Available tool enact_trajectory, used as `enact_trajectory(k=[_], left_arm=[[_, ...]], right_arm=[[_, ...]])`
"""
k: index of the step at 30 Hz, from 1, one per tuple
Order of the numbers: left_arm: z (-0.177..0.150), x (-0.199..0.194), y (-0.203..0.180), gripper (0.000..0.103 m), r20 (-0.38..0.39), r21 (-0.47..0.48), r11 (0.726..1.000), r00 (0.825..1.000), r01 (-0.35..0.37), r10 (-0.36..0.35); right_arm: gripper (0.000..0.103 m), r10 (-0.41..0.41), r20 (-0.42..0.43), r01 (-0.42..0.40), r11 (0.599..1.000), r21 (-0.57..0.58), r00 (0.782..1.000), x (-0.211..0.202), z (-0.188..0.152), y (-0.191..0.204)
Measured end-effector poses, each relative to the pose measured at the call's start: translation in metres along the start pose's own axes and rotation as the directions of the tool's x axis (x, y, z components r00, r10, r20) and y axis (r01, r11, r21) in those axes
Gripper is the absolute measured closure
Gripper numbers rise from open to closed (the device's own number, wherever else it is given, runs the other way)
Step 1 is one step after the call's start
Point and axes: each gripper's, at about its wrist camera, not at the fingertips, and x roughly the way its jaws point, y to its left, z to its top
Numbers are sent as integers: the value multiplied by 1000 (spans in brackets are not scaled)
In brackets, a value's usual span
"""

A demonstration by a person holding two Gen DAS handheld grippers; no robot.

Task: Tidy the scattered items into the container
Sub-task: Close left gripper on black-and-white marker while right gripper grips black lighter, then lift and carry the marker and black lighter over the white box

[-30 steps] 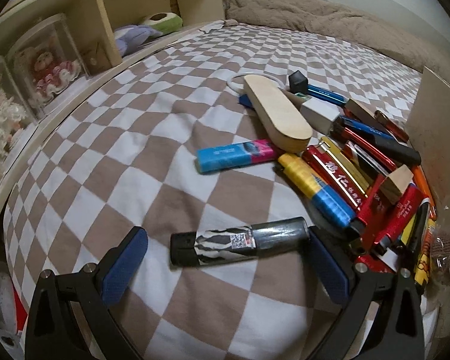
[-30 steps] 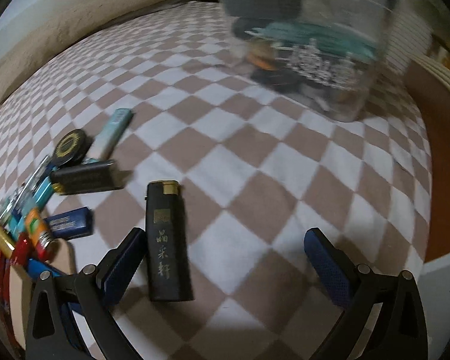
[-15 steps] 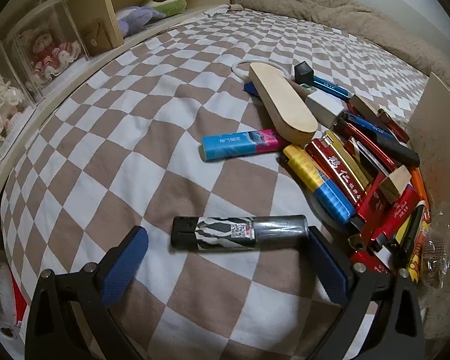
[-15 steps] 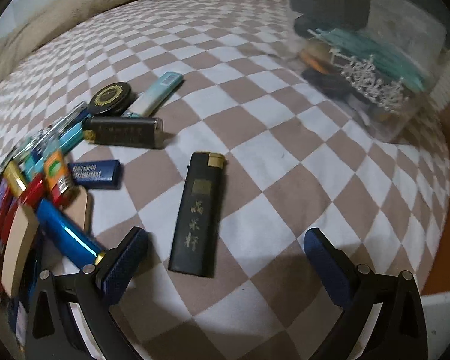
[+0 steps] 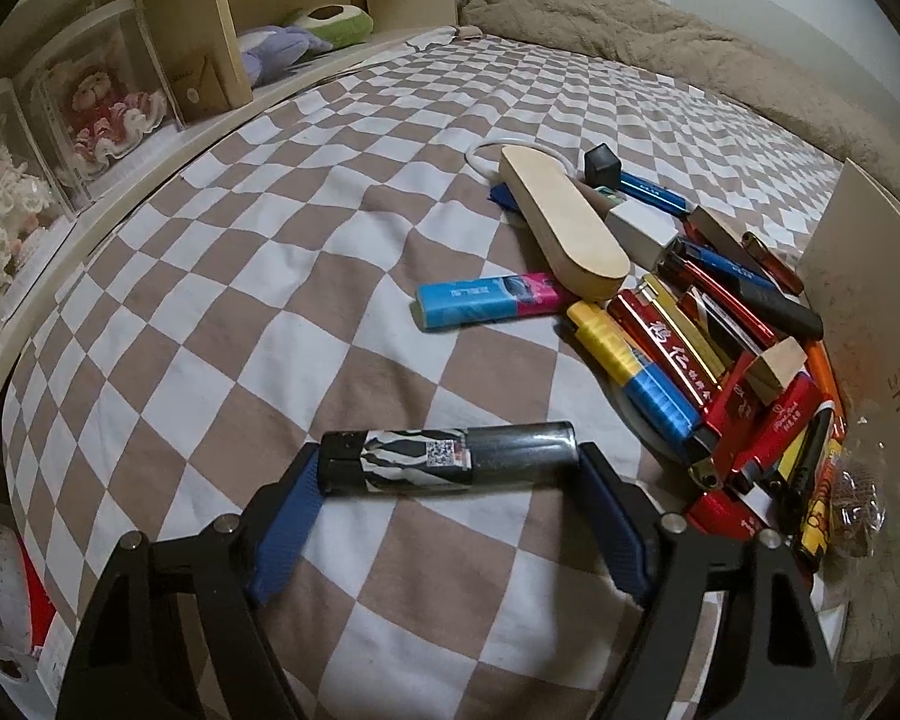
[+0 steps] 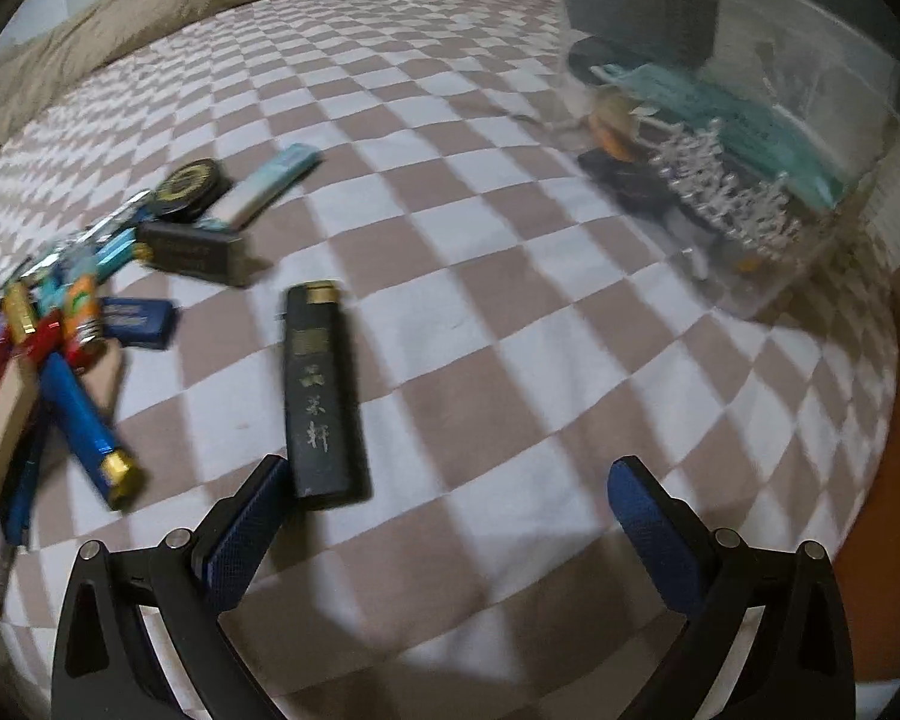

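The step in hand is a pick-up on the left. The left claw has just been closing, lengthwise, on the zebra-striped lighter, which lies on the checkered bed; both blue pads now meet its two ends, so I judge the grip made or all but made. The heap of lighters waits just to its right.

The right claw stands wide and empty over the bed, with the black lighter just ahead of its left pad and not between the fingers. The clear container, already part-filled, stands well apart toward the upper right in the blurred right view; what is in it I cannot make out.

Next, the left claw needs a firm squeeze and a straight lift, then a carry to the container. An end-to-end hold may let the lighter pivot or slip.
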Motion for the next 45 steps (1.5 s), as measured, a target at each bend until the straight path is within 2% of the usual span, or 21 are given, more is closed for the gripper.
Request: enact_trajectory(k=[2, 6, 11, 14, 18, 23, 28, 31, 32, 33, 45], left_arm=[[-1, 0, 0, 21, 3, 6, 1000, 1000, 2, -2], [-3, 0, -1, 21, 4, 8, 1000, 1000, 0, 0], [-4, 0, -1, 21, 7, 11, 1000, 1000, -2, 2], [-4, 0, -2, 21, 6, 11, 1000, 1000, -3, 3], [-4, 0, -2, 21, 7, 13, 1000, 1000, -5, 5], [-4, 0, -2, 21, 7, 14, 1000, 1000, -4, 4], [-4, 0, -3, 21, 7, 13, 1000, 1000, -5, 5], [-4, 0, -2, 21, 6, 13, 1000, 1000, -5, 5], [-4, 0, -2, 21, 6, 14, 1000, 1000, -5, 5], [-4, 0, -3, 21, 5, 16, 1000, 1000, -5, 5], [6, 0, -7, 21, 12, 18, 1000, 1000, 4, -4]], right_arm=[[0, -27, -7, 27, 999, 40, 1000, 4, 5, -14], [0, -3, -30, 8, 990, 143, 1000, 16, 18, -39], [0, -45, -30, 50, 982, 181, 999, 23, 32, -45], [0, -8, -7, 9, 990, 142, 1000, 19, 30, -36], [0, 63, 45, -64, 998, 23, 997, 11, 20, -8], [0, 83, 119, -72, 993, -96, 989, 11, 24, 18], [0, 133, 112, -127, 990, -61, 985, 16, 33, 21], [0, 110, 121, -107, 994, -28, 987, 16, 35, 24], [5, 109, 124, -107, 994, -21, 986, 17, 39, 24], [21, 109, 123, -108, 994, -15, 986, 20, 41, 22], [21, 128, 144, -119, 991, -69, 981, 2, 31, 26]])
